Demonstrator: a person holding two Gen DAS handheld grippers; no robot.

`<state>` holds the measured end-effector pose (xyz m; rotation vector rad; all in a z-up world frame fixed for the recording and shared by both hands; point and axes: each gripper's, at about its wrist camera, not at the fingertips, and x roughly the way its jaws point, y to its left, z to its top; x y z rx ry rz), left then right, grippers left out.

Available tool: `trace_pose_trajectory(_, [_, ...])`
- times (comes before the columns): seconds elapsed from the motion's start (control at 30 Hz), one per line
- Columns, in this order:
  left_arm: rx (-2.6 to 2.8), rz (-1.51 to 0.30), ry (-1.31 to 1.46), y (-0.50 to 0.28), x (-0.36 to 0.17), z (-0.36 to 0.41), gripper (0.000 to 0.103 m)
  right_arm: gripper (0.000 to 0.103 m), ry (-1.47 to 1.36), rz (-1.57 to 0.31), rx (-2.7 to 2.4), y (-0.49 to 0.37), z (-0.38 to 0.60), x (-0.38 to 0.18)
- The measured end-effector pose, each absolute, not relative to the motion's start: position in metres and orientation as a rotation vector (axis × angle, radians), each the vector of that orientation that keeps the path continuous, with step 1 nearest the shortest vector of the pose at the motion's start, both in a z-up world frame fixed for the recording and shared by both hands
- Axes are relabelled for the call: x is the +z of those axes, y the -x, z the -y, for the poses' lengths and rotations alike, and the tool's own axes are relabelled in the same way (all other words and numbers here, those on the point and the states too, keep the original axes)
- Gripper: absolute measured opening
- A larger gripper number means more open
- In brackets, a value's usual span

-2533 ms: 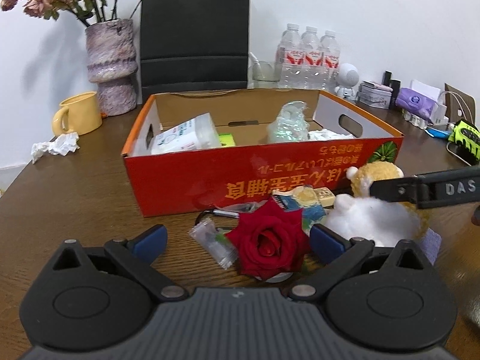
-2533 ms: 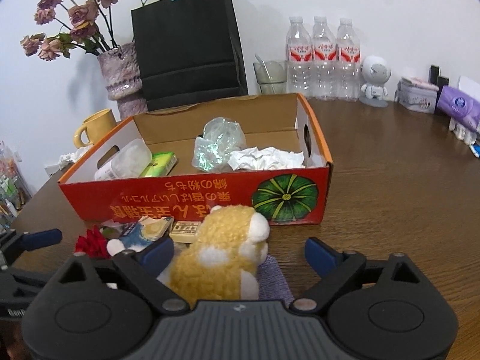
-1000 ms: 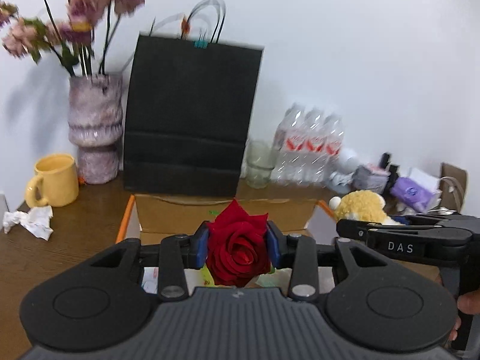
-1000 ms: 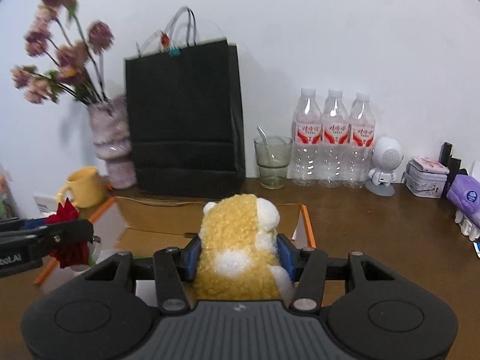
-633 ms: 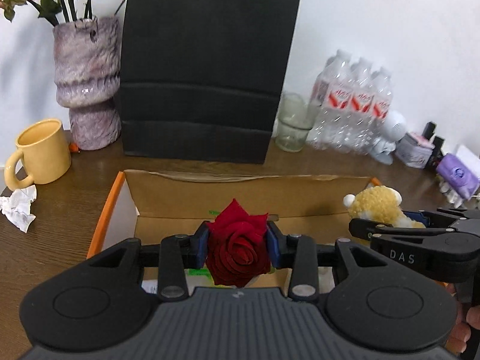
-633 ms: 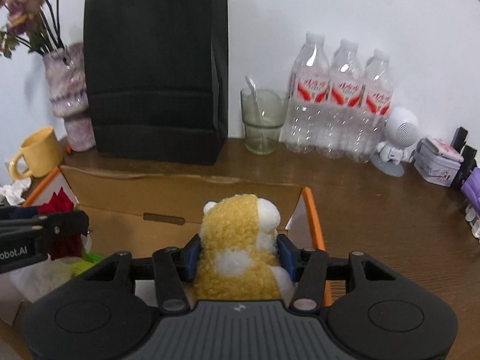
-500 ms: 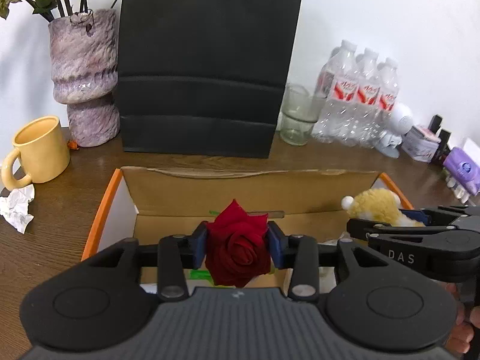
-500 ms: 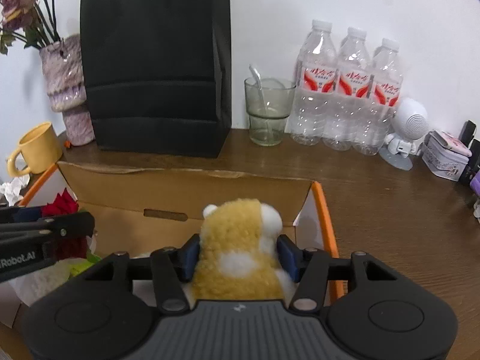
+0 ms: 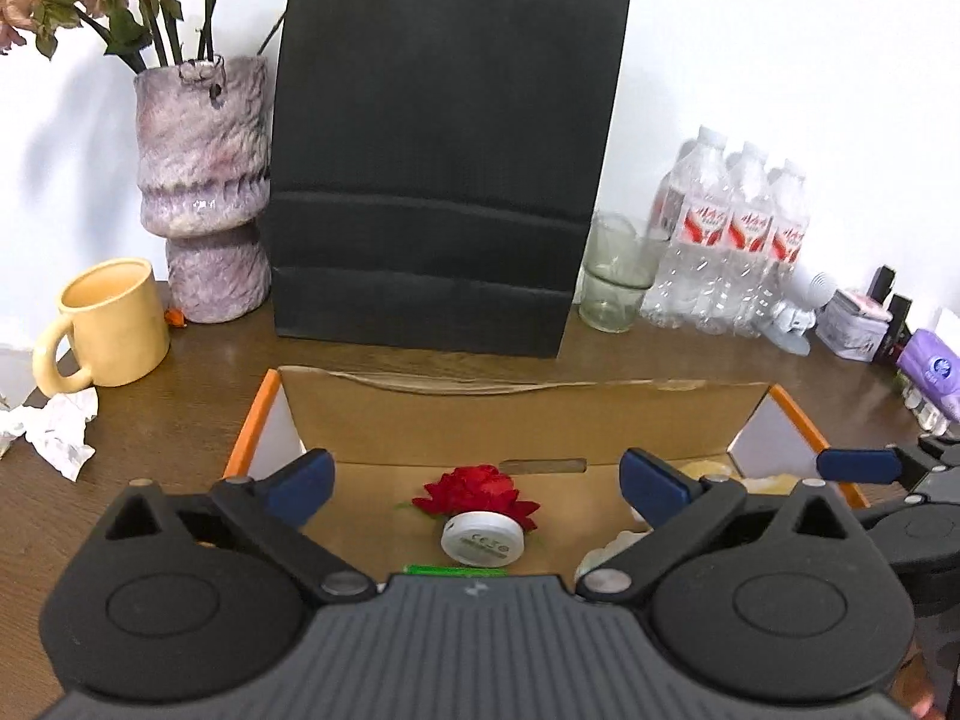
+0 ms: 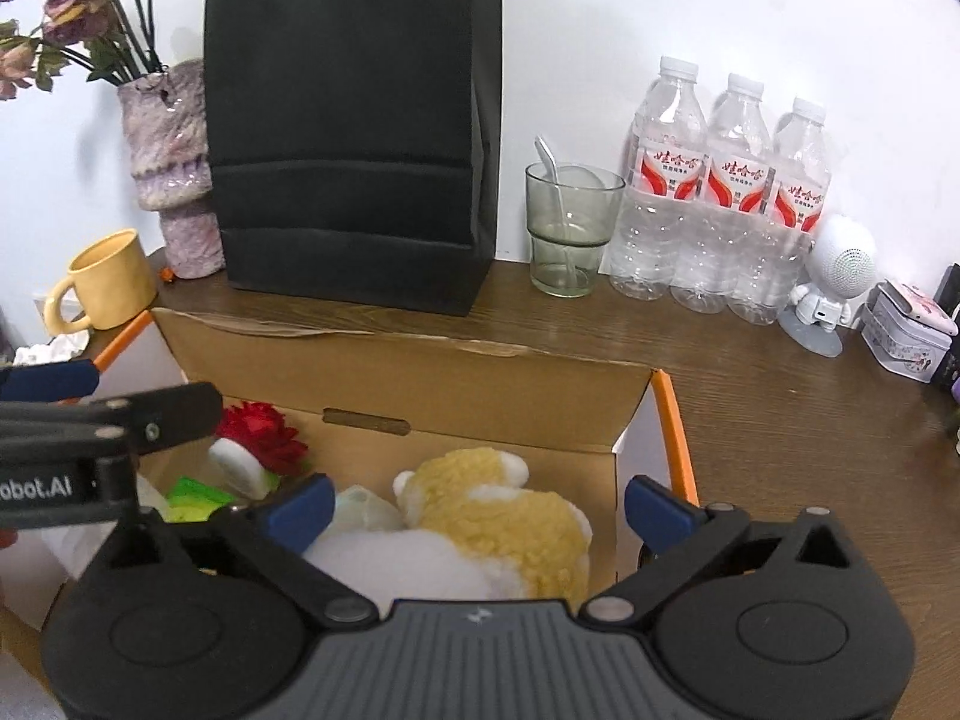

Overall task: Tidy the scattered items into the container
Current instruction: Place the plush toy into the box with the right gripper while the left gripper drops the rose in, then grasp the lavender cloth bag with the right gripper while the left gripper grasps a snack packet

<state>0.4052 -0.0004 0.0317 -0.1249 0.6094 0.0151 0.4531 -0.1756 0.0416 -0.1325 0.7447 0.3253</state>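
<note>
The cardboard box with orange rims sits on the wooden table below both grippers. A red rose on a white round base lies inside it near the back wall; it also shows in the right wrist view. A yellow and white plush toy lies in the box's right part. My left gripper is open and empty above the rose. My right gripper is open and empty above the plush. A green packet and white items lie in the box too.
A black paper bag stands behind the box. A purple vase, a yellow mug and crumpled paper are at the left. A glass, water bottles, a white figure and small tins are at the right.
Both grippers have opened. The rose has dropped from the left gripper into the box and the plush has dropped from the right gripper into the box.
</note>
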Motion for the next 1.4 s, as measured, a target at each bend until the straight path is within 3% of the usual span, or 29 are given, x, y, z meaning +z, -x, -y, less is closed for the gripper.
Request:
trace_pose_trajectory(0.93, [-0.016, -0.526, 0.107, -0.275, 0.069, -0.009, 0.103, 0.103, 0.062, -0.647, 0.476, -0.315, 0.223, 0.080])
trace_pose_trajectory(1.4, [-0.076, -0.557, 0.111, -0.181, 0.036, -0.018, 0.103, 0.103, 0.131, -0.654, 0.519, -0.211, 0.247, 0.034])
